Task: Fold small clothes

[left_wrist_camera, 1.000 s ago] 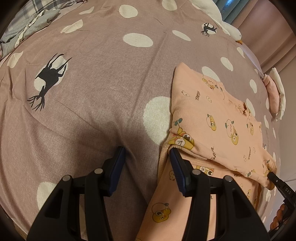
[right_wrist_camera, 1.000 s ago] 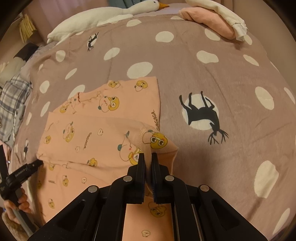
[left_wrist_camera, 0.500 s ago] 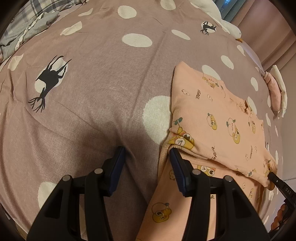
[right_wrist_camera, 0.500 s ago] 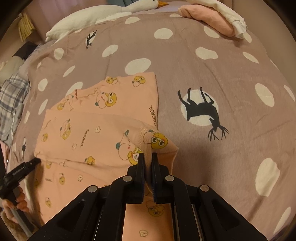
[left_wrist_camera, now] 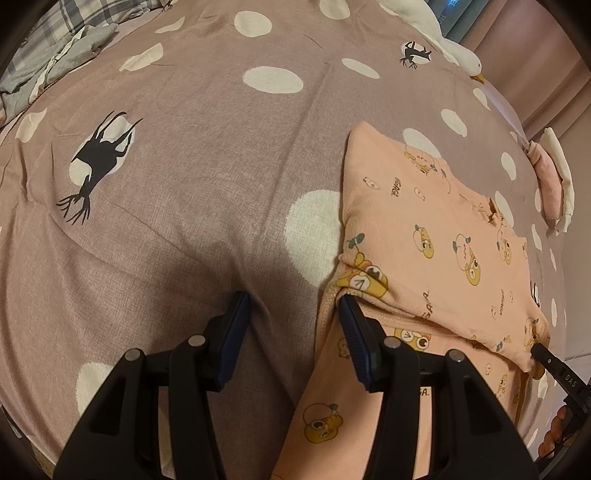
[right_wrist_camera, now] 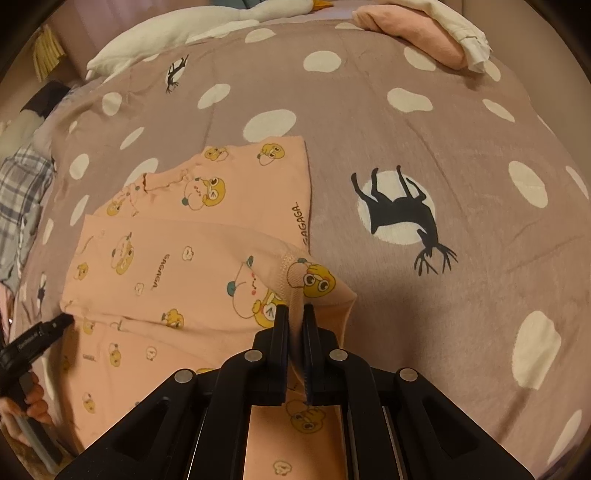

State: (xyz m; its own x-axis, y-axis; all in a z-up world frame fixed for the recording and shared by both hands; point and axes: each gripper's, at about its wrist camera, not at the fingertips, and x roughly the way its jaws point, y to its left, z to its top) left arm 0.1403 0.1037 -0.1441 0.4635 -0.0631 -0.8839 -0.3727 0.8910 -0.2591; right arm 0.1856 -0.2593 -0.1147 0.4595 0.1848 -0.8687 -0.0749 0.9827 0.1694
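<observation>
A peach garment (right_wrist_camera: 192, 258) printed with yellow cartoon figures is laid flat on a mauve bedspread (left_wrist_camera: 207, 155) with cream spots and black deer silhouettes. One part of the garment is seen folded over the rest, its folded edge running across the cloth.

The right gripper (right_wrist_camera: 295, 314) is closed on a hemmed corner of the garment; a ridge of peach cloth is pinched between the two black jaws and stands up slightly above the bedspread. In the right wrist view, a deer print (right_wrist_camera: 400, 210) lies on the bedspread just to the right of the garment, apart from it.

The left gripper (left_wrist_camera: 293, 308) is held with its jaws parted. Its one finger (left_wrist_camera: 352, 325) is seen at the garment's folded corner, seemingly tucked under the upper layer; the other finger rests over bare bedspread beside the garment. No cloth is pinched between them.

Beyond the garment, at the far edge of the bedspread, a folded pink and white cloth pile (right_wrist_camera: 424, 40) is noted, and a white goose plush (right_wrist_camera: 177, 33) lies along the same far edge. Plaid fabric (left_wrist_camera: 48, 40) is bunched at the bedspread's border, well apart from the garment.
</observation>
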